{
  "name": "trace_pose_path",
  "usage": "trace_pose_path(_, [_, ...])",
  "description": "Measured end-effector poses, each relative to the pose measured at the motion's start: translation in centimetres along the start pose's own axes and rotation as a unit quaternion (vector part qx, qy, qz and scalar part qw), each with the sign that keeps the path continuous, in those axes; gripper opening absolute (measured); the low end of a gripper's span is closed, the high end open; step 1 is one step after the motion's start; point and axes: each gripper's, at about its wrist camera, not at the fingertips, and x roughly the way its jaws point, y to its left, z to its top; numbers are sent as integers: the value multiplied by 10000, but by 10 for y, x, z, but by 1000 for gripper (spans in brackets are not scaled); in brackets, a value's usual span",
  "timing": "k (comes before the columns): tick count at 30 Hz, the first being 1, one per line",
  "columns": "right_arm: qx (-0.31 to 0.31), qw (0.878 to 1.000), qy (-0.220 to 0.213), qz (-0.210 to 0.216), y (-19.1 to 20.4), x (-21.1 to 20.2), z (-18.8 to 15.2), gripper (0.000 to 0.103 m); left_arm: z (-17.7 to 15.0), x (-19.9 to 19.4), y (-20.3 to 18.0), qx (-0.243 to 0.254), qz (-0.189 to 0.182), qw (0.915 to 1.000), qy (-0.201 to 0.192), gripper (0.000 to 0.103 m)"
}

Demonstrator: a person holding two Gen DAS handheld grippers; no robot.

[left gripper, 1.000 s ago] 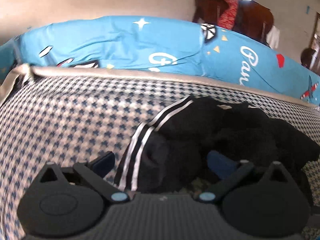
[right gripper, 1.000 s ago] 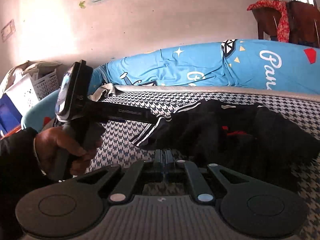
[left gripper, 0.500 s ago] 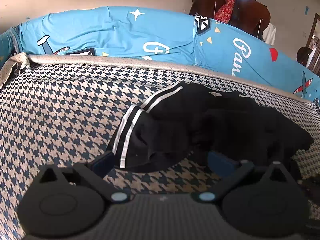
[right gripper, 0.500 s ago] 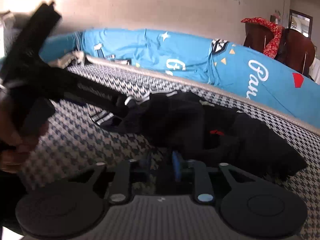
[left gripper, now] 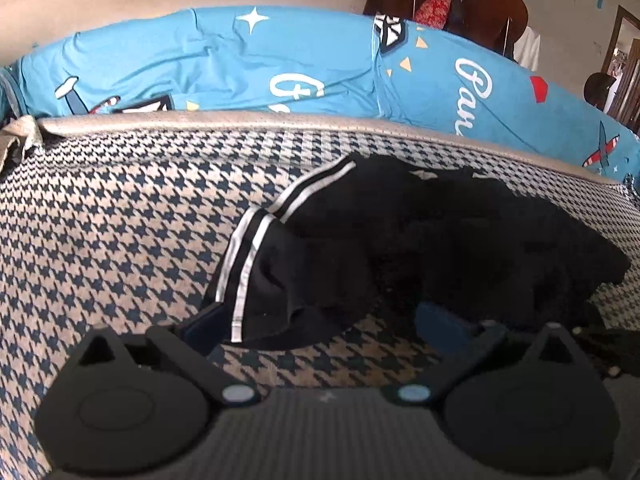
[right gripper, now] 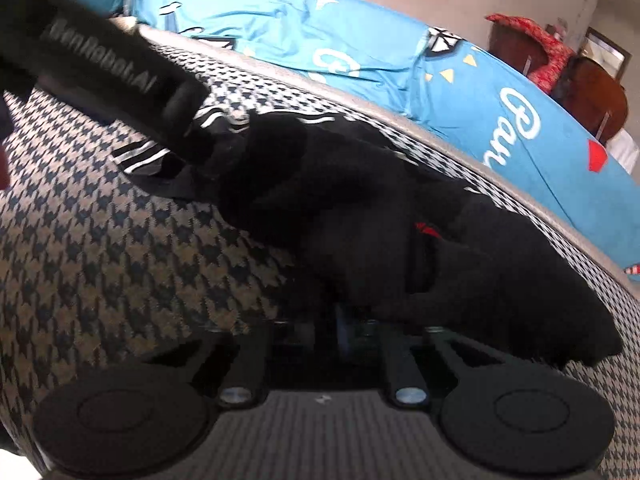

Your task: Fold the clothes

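One black garment (left gripper: 420,248) with white side stripes lies crumpled on the houndstooth mattress (left gripper: 100,240), centre to 3 o'clock. The right gripper (right gripper: 352,320) has dropped to its near edge; its jaws opened briefly, then closed, apparently pinching cloth. The left gripper (left gripper: 320,320) gapes wide, straddling the striped hem, holding nothing. Two grippers; folding not begun.

Both cameras ride low behind their tools, tilted down across the houndstooth bed (left gripper: 120,220) toward its far edge. The left view sits close over the black garment (left gripper: 400,248); the right, rolled, closer still. Both share garment and blue bedding (right gripper: 360,40).
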Motion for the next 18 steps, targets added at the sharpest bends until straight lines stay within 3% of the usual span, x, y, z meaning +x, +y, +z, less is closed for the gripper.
trace_pose_path(3, [421,9984,-237,281,-17,-21,5,8,0,-2,8,-233,-147,9996,-56,103])
trace_pose_path(5, [800,9920,-550,809,-34,-46,5,8,-1,-6,15,-430,-313,9985,-122,103])
trace_pose_path(9, [1657,9539,-1233,2177,-70,-97,-6,8,-4,-11,22,-573,-409,9974,-163,103])
trace_pose_path(12, [1792,9401,-1430,2523,-77,-120,-18,8,-7,-12,23,-593,-472,9970,-123,103])
trace_pose_path(14, [1762,9431,-1323,2491,-77,-123,-24,9,-9,-14,24,-627,-473,9968,-128,103])
trace_pose_path(18, [1112,9773,-922,1552,-56,-114,-27,10,-12,-14,27,-711,-446,9964,-78,103])
